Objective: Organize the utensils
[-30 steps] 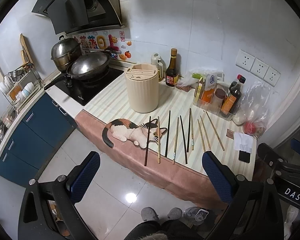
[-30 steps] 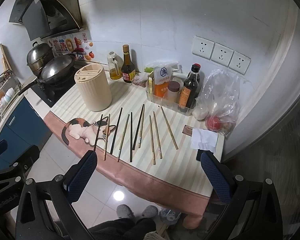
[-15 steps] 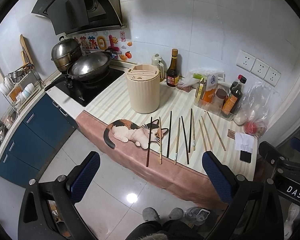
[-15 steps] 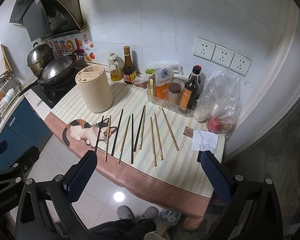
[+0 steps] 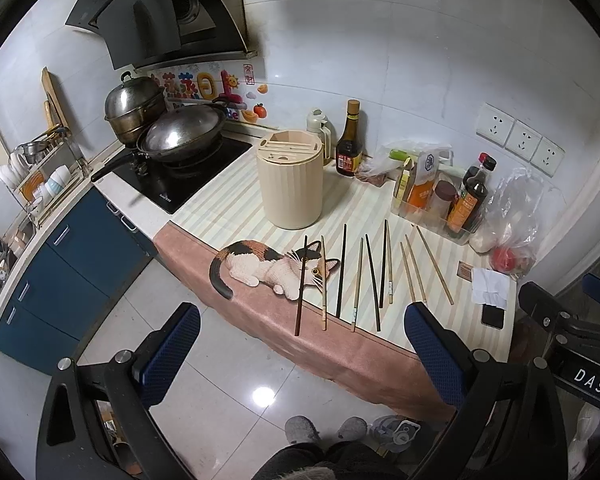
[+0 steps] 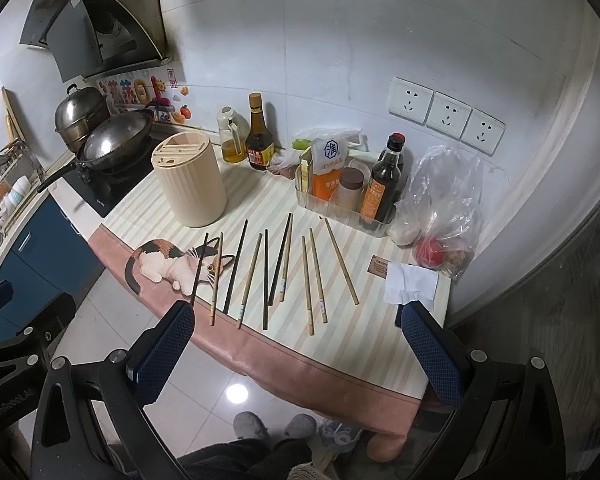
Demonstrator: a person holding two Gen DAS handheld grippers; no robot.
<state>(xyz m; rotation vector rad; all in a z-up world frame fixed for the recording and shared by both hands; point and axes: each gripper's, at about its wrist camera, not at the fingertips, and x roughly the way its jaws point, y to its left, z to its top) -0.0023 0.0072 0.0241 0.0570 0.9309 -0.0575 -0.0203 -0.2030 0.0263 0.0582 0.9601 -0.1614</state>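
Note:
Several chopsticks (image 5: 358, 278), some dark and some light wood, lie side by side on the striped cloth; they also show in the right wrist view (image 6: 265, 276). A beige slotted utensil holder (image 5: 291, 182) stands upright behind them, and it also shows in the right wrist view (image 6: 191, 182). My left gripper (image 5: 300, 354) is open and empty, held off the counter's front edge above the floor. My right gripper (image 6: 295, 354) is open and empty, also in front of the counter edge, its left pad (image 6: 167, 346) just short of the leftmost chopsticks.
A clear tray of sauce bottles (image 6: 348, 188) and a plastic bag (image 6: 444, 204) stand at the back right. A white tissue (image 6: 410, 284) and a dark phone (image 5: 493, 315) lie at the right edge. A wok (image 5: 183, 132) sits on the stove at left.
Both grippers have moved slightly closer to the counter. The chopsticks and holder have not moved.

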